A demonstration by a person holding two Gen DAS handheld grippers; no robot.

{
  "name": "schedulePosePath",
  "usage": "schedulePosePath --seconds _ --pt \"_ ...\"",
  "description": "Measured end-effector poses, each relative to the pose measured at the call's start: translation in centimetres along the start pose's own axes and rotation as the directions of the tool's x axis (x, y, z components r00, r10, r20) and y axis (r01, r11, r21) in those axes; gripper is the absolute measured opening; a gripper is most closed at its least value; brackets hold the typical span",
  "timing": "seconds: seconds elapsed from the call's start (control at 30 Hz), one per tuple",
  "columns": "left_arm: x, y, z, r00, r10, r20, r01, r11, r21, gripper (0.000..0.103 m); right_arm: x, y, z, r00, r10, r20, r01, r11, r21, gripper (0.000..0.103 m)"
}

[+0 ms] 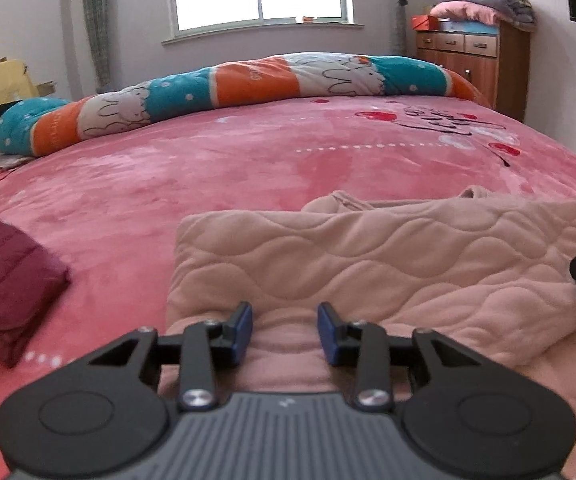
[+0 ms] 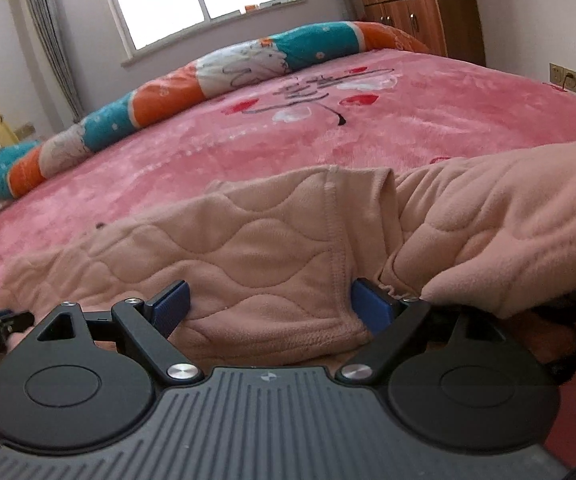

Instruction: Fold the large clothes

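The quilted beige garment (image 1: 388, 256) lies on the pink bed (image 1: 208, 184), already doubled into a thick slab, so the fold looks partly done. What seems left is at least one more fold and some squaring up: in the right wrist view a seam and a loose flap (image 2: 508, 216) rise unevenly to the right of the jaws, and layers overlap there untidily.

The left gripper (image 1: 285, 330) has its jaws released, spread either side of the garment's near edge, with cloth lying between them but not pinched. The right gripper (image 2: 270, 308) is released wider still, its jaws straddling the near hem, the blue pads touching or just beside the cloth.

Ahead of both pairs of jaws the bed runs bare as far as the rolled striped blanket (image 1: 224, 88), giving plenty of room to carry an edge forward. To the left of the left jaws sits a folded maroon cloth (image 1: 8, 280), near enough to mind when swinging that way.
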State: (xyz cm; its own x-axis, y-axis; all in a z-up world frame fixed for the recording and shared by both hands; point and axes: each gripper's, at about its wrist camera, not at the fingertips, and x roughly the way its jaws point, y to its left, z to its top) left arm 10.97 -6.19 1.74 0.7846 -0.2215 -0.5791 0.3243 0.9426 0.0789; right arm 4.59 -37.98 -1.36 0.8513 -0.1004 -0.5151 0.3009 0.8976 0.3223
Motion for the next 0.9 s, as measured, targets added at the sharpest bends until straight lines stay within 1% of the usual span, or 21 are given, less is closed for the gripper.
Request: schedulePosePath --seconds 0.03,0.1,0.2,0.33,0.4,0.53,0.67,0.77,0.9 --pt "-1.0 -0.1 0.0 1.0 0.001 0.007 -0.001 1.0 -0.006 0.045 -0.7 -0.1 0.0 1.0 0.007 0.008 -0.007 1.0 0.015 0.103" --pt "-3.2 -0.3 -0.3 1.0 0.01 0.024 -0.01 1.0 -0.017 0.051 -2.5 -0.2 -0.2 1.0 0.009 0.028 -0.011 0.999 0.049 0.103" --pt "-6.5 -0.6 -1.5 0.999 -0.014 0.043 0.015 0.999 -0.032 0.056 -6.1 -0.2 -0.8 0.998 0.01 0.064 -0.015 0.996 0.085 0.103" --pt "-10.7 -0.7 -3.3 0.998 -0.049 0.039 0.051 0.998 -0.038 0.062 -11.2 -0.7 -1.7 0.994 0.02 0.11 -0.038 0.984 0.171 0.103" --pt "-12.7 -0.6 -4.4 0.996 -0.08 0.028 0.081 0.995 -0.051 0.066 -13.8 -1.1 -2.4 0.991 0.002 0.13 -0.029 0.978 0.206 0.103" --pt "-16.2 -0.4 -6.0 0.993 -0.119 0.017 0.119 0.992 -0.051 0.071 -17.7 -2.4 -4.1 0.99 -0.052 0.133 0.015 0.963 0.27 0.103" --pt "-19.3 -0.4 -7.8 0.988 -0.154 -0.005 0.154 0.987 -0.043 0.073 -20.7 -4.7 -5.1 0.985 -0.103 0.136 0.05 0.936 0.349 0.103" --pt "-21.3 -0.4 -8.7 0.983 -0.182 -0.016 0.182 0.983 -0.028 0.076 -23.8 -6.6 -6.1 0.981 -0.129 0.145 0.061 0.915 0.398 0.103" --pt "-23.6 0.0 -9.4 0.979 -0.2 -0.024 0.2 0.98 -0.006 0.079 -27.2 -9.2 -7.6 0.973 -0.156 0.17 0.054 0.87 0.49 0.103"
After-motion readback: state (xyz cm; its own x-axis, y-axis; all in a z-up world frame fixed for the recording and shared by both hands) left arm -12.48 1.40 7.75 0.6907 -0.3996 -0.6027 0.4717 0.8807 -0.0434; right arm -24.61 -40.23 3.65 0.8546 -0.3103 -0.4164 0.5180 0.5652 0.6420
